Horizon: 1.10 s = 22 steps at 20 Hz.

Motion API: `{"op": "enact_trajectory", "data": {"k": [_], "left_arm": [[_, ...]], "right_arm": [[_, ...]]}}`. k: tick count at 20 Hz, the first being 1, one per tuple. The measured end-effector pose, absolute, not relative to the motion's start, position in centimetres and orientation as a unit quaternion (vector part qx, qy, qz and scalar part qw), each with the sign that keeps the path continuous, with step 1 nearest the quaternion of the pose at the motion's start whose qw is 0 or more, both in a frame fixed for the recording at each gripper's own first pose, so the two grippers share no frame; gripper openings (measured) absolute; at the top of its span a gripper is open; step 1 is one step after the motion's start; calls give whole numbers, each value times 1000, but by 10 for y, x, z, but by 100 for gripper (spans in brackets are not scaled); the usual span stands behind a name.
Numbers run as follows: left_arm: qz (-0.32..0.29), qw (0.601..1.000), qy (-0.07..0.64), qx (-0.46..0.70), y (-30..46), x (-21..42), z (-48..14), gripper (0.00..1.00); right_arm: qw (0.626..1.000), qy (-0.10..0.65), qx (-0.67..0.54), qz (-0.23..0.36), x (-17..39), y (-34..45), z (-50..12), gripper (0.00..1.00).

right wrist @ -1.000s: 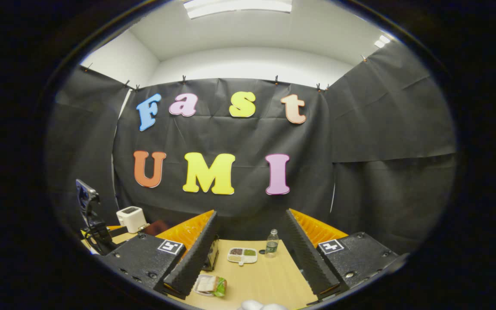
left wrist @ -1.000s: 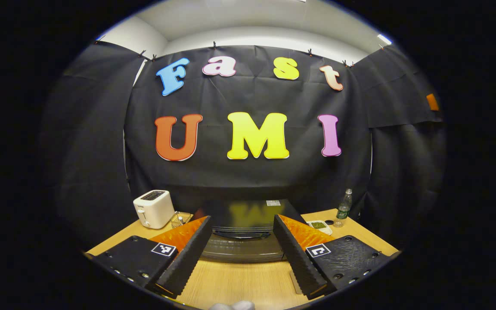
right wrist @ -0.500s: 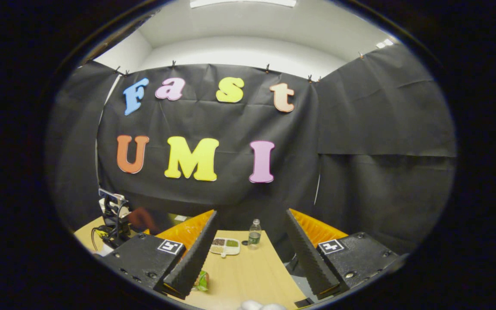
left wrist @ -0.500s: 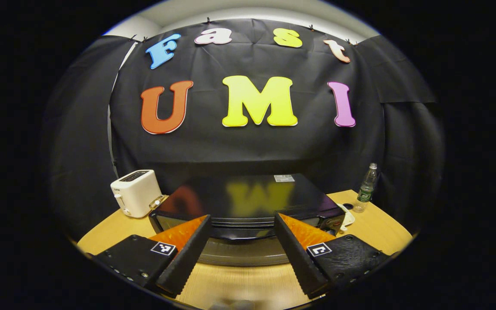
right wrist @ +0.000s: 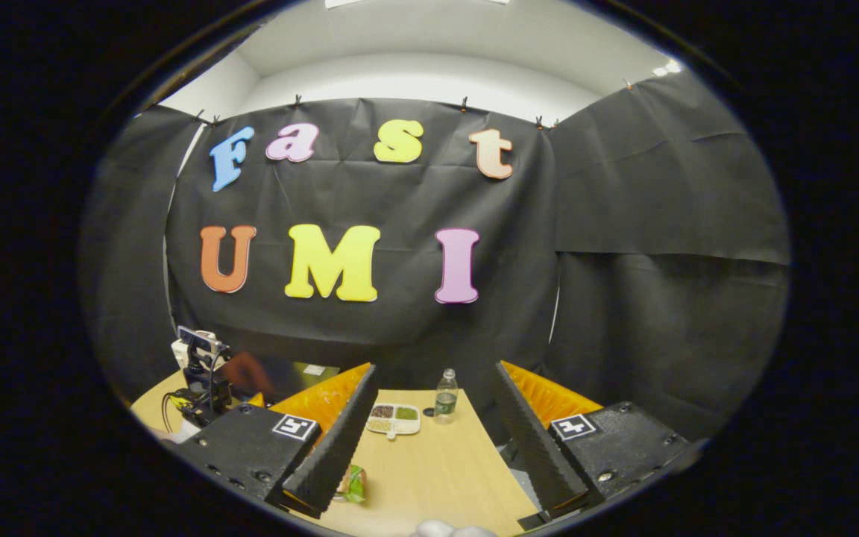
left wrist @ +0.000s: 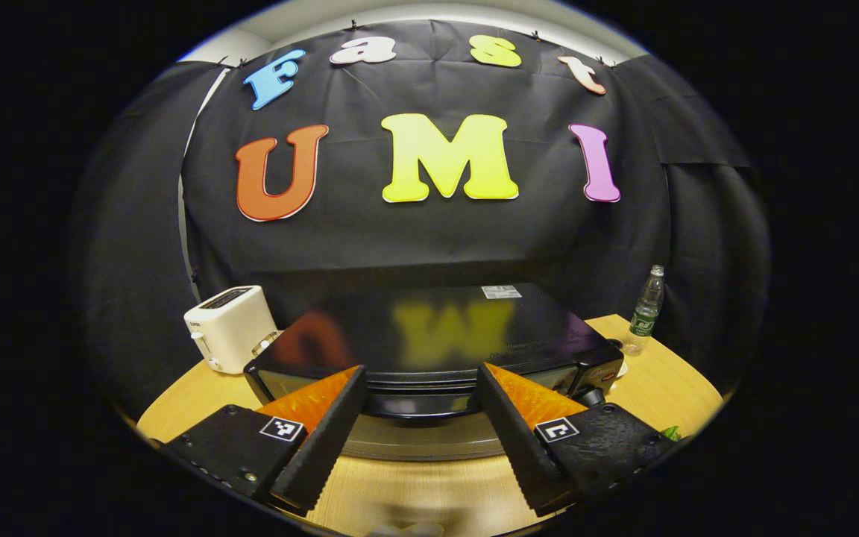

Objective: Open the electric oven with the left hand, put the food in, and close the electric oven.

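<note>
At frame centre the black oven faces the spread left gripper; a toaster stands left, a bottle right. The right gripper gapes over a snack tray.

Glossy black oven, wood-look table

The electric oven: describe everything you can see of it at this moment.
The electric oven is a wide, low black box with a glossy top that mirrors the wall and carries a small pale sticker near its back edge. It stands on the wooden table, door shut, a curved dark handle across the front. The left gripper, open, faces that handle, not yet gripping it. A white toaster stands beside it.
</note>
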<state>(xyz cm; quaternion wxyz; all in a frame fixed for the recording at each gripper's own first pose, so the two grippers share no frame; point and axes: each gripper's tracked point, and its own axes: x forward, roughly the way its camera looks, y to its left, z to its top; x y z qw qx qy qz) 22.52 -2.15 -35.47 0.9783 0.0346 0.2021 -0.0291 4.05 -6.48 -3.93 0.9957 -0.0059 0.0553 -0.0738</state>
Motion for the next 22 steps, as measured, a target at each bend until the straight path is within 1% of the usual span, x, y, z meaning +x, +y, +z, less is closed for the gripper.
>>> {"op": "enact_trajectory", "data": {"k": [1,2,5,8,9,10,11,15,16,17,22], "left_arm": [[-30,978,205,35,-22,223,-355,98],[-31,977,206,39,-22,221,-354,98],[-31,977,209,36,-20,207,-355,98],[-32,976,211,35,-18,188,-357,98],[-33,976,214,34,-18,182,-358,98],[-35,975,215,34,-18,173,-361,98],[-36,975,218,33,-16,165,-363,98],[-36,970,240,28,-11,124,-380,99],[-38,967,251,31,-12,120,-393,99],[-39,966,252,30,-10,112,-396,99],[-39,957,285,28,-8,80,-426,100]], "right_arm": [[996,54,-4,-74,41,-64,-38,96],[996,55,-3,-73,39,-64,-39,99],[996,58,-1,-69,37,-60,-43,100],[996,59,3,-63,32,-54,-47,99],[996,61,3,-60,30,-52,-47,96],[997,61,1,-57,28,-50,-49,99],[997,62,0,-55,25,-47,-50,99],[997,67,0,-47,15,-41,-56,99],[997,69,-1,-45,11,-40,-59,96],[997,70,-3,-45,7,-40,-61,99],[995,84,-2,-46,-6,-38,-76,99]]}}
